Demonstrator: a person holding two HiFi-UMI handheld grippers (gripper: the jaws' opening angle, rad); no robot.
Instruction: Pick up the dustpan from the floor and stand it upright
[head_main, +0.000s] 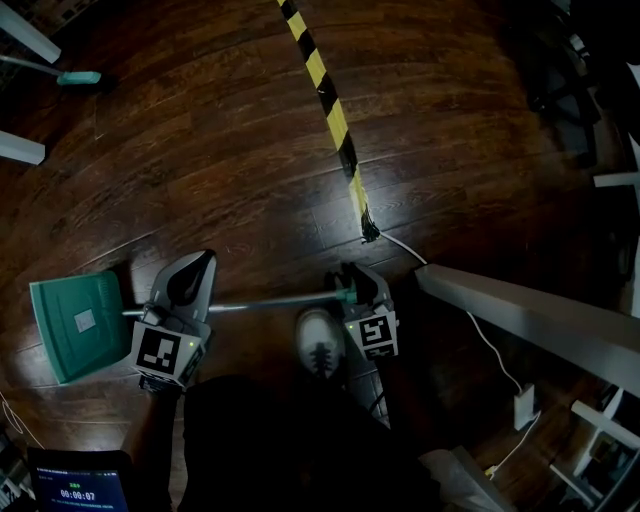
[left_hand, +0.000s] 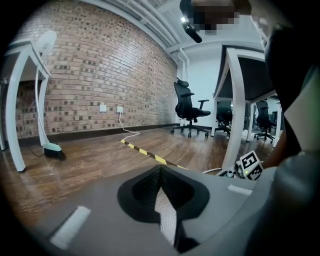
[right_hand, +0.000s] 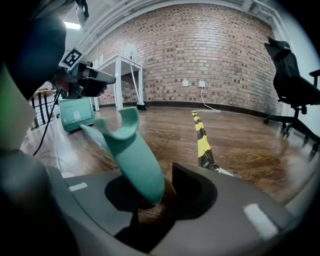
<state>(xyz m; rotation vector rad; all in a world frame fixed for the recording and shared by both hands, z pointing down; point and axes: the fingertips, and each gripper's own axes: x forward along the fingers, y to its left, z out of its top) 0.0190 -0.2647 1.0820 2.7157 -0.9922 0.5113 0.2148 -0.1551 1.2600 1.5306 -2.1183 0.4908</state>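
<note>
One white label (head_main: 84, 320) on the teal dustpan (head_main: 60, 350) looks unreadable.

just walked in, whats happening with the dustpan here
A person holds a gripper in each hand over a teal long-handled dustpan on the wooden floor. The right gripper has the dustpan's handle grip between its tongs, which stand apart, so it isn't clamped yet. The left gripper hovers near the pan end, tongs together, holding nothing.
</note>
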